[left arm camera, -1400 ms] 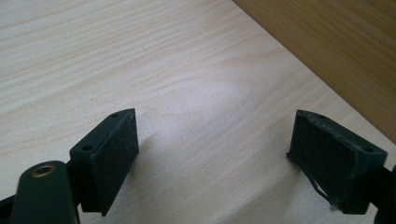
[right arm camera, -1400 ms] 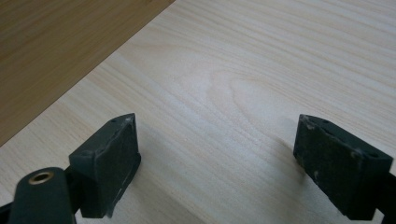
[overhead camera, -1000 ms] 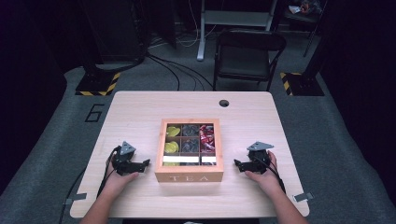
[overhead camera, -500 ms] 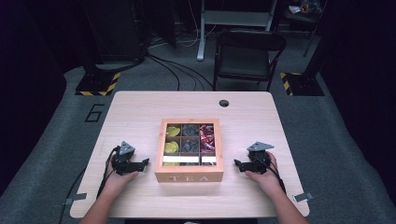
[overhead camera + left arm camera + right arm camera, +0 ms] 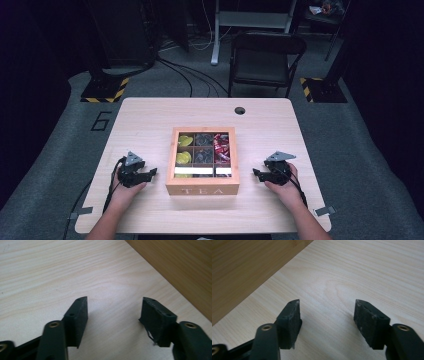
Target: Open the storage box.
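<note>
Sitting at the centre of the light wooden table (image 5: 150,120) is an open wooden tea box (image 5: 202,183), its front face lettered TEA and its compartments holding yellow, dark and red tea bags. The left gripper (image 5: 150,173) rests on the tabletop at about nine o'clock from the box, held in the person's left hand (image 5: 125,187), its tips pointing toward the box's left wall and a little short of it. The right gripper (image 5: 256,173) lies at about three o'clock from the box, in the right hand (image 5: 284,185), its tips aimed at the right wall and likewise apart from it. Both pairs of jaws have just been closing and now stand roughly half apart, with nothing between them but bare tabletop. In the left gripper view the box wall (image 5: 180,272) runs across the upper corner at about two o'clock; in the right gripper view it (image 5: 244,270) fills the corner at about ten o'clock.
</note>
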The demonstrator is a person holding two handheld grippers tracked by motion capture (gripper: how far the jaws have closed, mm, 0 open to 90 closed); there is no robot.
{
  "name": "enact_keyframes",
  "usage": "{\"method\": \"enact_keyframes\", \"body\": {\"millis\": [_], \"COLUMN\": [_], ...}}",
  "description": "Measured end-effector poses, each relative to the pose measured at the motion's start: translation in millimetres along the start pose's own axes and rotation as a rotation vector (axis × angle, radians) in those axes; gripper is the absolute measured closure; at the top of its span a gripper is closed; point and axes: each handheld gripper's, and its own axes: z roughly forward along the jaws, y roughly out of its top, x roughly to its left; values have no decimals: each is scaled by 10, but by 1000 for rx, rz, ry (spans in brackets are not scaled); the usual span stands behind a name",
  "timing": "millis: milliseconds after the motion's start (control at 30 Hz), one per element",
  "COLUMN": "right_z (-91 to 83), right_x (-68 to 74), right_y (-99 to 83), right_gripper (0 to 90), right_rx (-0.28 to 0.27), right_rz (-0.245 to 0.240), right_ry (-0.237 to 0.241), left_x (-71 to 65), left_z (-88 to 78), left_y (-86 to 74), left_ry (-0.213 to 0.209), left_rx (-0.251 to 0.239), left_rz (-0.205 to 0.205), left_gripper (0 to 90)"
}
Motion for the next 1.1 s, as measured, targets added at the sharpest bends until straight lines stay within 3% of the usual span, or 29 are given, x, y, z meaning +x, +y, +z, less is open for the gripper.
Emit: {"method": "enact_keyframes", "body": {"millis": [133, 167, 333, 400, 567, 600, 800, 967, 1100], "right_z": [-29, -61, -148, -186, -283, -323, -412, -484, -580], "right_x": [5, 11, 70, 94, 150, 191, 324, 410, 476], "right_y": [14, 36, 88, 115, 200, 246, 329, 379, 410], "right_gripper": [399, 408, 428, 434, 462, 480, 495, 527, 608], "right_rx": [9, 1, -6, -8, -22, -10, -16, -25, -39], "right_rz": [27, 18, 7, 0, -6, -15, -85, -103, -120], "right_ry": [4, 5, 18, 17, 38, 67, 86, 100, 130], "left_x": [-18, -30, -55, -56, -48, -55, -121, -184, -277], "left_z": [-21, -43, -101, -190, -319, -352, -487, -578, -667], "left_y": [0, 5, 38, 94, 172, 191, 267, 304, 323], "left_ry": [-13, -33, -35, -32, -39, -44, -54, -66, -77], "left_rx": [8, 23, 25, 4, -10, -11, -9, -29, -43], "left_rz": [-5, -16, -18, -39, -44, -53, -22, -8, 18], "left_gripper": [422, 427, 434, 436, 464, 470, 479, 481, 480]}}
